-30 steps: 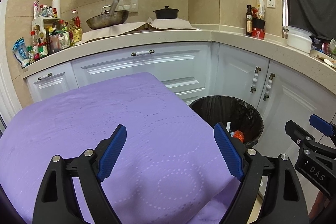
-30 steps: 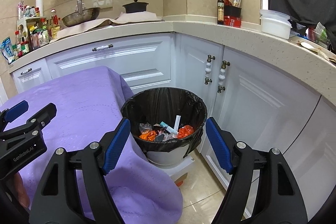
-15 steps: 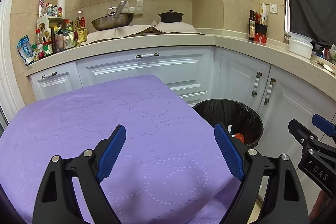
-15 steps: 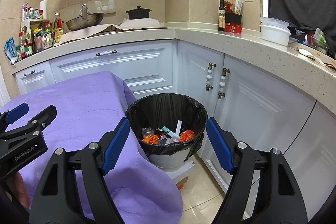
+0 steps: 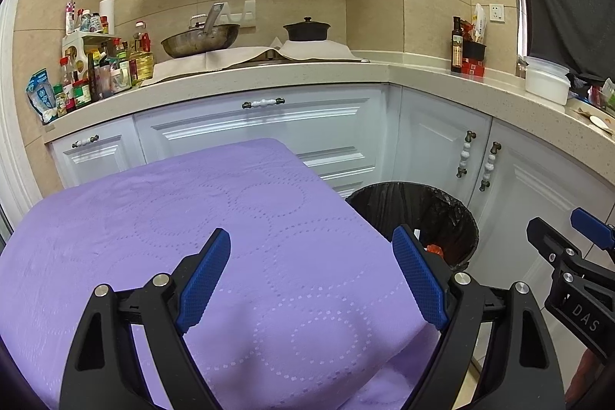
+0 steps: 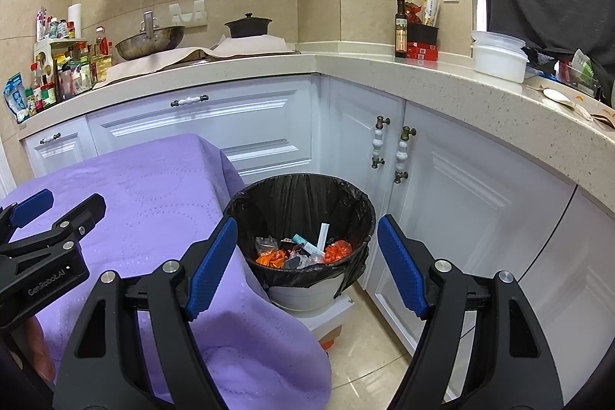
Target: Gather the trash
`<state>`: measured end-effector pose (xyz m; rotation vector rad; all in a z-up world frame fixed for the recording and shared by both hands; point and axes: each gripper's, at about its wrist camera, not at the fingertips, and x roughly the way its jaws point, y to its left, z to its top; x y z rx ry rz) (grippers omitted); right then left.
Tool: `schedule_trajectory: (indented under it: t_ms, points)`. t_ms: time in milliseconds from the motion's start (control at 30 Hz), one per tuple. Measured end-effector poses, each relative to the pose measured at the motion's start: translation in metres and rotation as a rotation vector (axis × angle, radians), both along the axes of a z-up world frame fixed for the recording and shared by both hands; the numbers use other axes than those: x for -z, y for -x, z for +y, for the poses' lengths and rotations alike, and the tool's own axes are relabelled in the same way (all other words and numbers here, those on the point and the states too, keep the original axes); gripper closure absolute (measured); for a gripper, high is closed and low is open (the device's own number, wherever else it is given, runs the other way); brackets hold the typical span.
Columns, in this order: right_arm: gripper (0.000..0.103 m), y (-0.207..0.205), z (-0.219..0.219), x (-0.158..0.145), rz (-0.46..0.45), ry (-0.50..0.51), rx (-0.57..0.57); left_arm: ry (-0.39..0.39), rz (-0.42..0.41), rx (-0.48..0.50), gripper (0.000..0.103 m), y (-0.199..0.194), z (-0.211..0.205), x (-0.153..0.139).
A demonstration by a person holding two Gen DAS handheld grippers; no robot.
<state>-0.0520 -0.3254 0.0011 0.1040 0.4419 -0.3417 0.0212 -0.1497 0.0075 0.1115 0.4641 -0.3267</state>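
A round bin lined with a black bag (image 6: 303,195) stands on the floor beside the purple-clothed table (image 6: 153,187). Inside it lie orange wrappers, a clear packet and a white stick, the trash (image 6: 303,250). My right gripper (image 6: 305,264) hovers open in front of the bin with nothing between its blue pads. My left gripper (image 5: 311,271) is open over the purple tablecloth (image 5: 192,210), empty too. In the left wrist view the bin (image 5: 415,206) shows at the table's right corner, and the right gripper's tip (image 5: 569,256) pokes in at the right edge.
White cabinets (image 6: 442,187) wrap the corner behind the bin, under a speckled counter (image 6: 461,91). On the counter sit a wok (image 5: 200,41), a black pot (image 5: 306,29), bottles and jars (image 5: 96,72) and a white tub (image 6: 497,58). Tiled floor (image 6: 369,364) lies by the bin.
Both views have tilted up slightly, so the counter and bin sit lower in frame. The jaws of both grippers stay at the same width, holding nothing.
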Motion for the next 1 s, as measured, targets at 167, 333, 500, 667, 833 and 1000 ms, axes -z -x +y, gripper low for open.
schedule_trajectory:
  t_ms: [167, 333, 500, 667, 833, 1000]
  points:
    - [0.029, -0.0009, -0.0008, -0.0009, -0.003, 0.002, 0.000, 0.002, -0.004, 0.001, 0.019, -0.0022, -0.0038, -0.0023]
    - [0.029, -0.0020, -0.0016, -0.0028, -0.008, 0.003, 0.002, 0.009, -0.005, -0.002, 0.019, -0.0040, -0.0049, -0.0040]
    - [0.029, -0.0027, -0.0017, -0.0045, -0.012, 0.006, 0.003, 0.012, -0.009, -0.002, 0.019, -0.0030, -0.0041, -0.0055]
    - [0.029, -0.0028, -0.0022, -0.0050, -0.014, 0.007, 0.003, 0.012, -0.008, 0.001, 0.019, -0.0028, -0.0038, -0.0060]
    - [0.029, -0.0030, -0.0014, -0.0065, -0.018, 0.012, 0.003, 0.012, -0.010, 0.000, 0.019, -0.0027, -0.0039, -0.0061]
    - [0.029, -0.0029, -0.0010, -0.0060, -0.017, 0.012, 0.002, 0.010, -0.008, 0.000, 0.019, -0.0021, -0.0041, -0.0058]
